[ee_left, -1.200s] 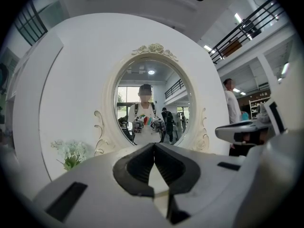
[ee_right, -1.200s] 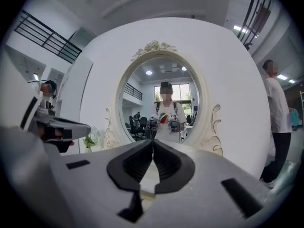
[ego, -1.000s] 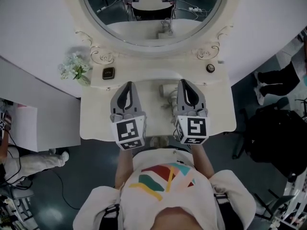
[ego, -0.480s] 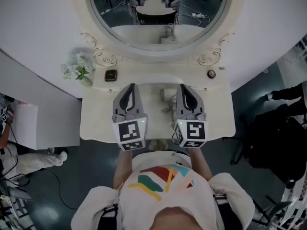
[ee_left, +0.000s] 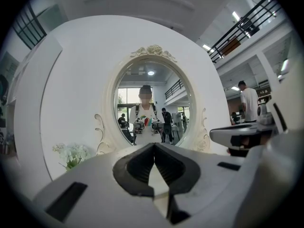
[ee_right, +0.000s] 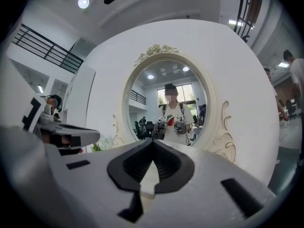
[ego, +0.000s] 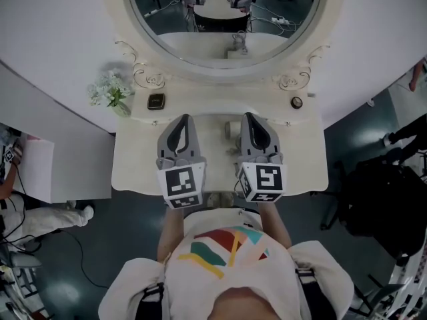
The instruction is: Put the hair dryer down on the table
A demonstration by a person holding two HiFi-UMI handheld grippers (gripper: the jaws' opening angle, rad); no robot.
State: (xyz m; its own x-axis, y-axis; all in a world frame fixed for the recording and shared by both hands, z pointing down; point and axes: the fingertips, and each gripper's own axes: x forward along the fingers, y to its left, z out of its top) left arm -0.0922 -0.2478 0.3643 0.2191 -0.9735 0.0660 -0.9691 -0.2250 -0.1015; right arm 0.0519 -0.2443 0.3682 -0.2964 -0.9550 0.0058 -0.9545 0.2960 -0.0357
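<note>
Little is seen to have changed vs. a sec ago. The R gripper (ego: 248, 117) has been shifted only slightly & rolled a touch, so its nose now appears a bit closer to the dryer (ego: 231, 129). The L gripper (ego: 182, 120) has been kept where it was. Both are held level above the counter (ego: 133, 162), pointed at the mirror (ego: 220, 19).

Jaws: on both grippers the tips are seen pressed together in the gripper views, w/ nothing held betw. them.

Dryer: it is laid on the counter betw. the two grippers, just beside the R one & partly hidden by it. No contact w/ either gripper can be made out. Its place on the counter has not altered over the sec.

Meaning: the dryer is judged already set down & let go, so the task is prob. done, w/ only withdrawal of the grippers left. The flowers (ego: 110, 92) & a small dark box (ego: 156, 101) at the back left are well apart from all this.
</note>
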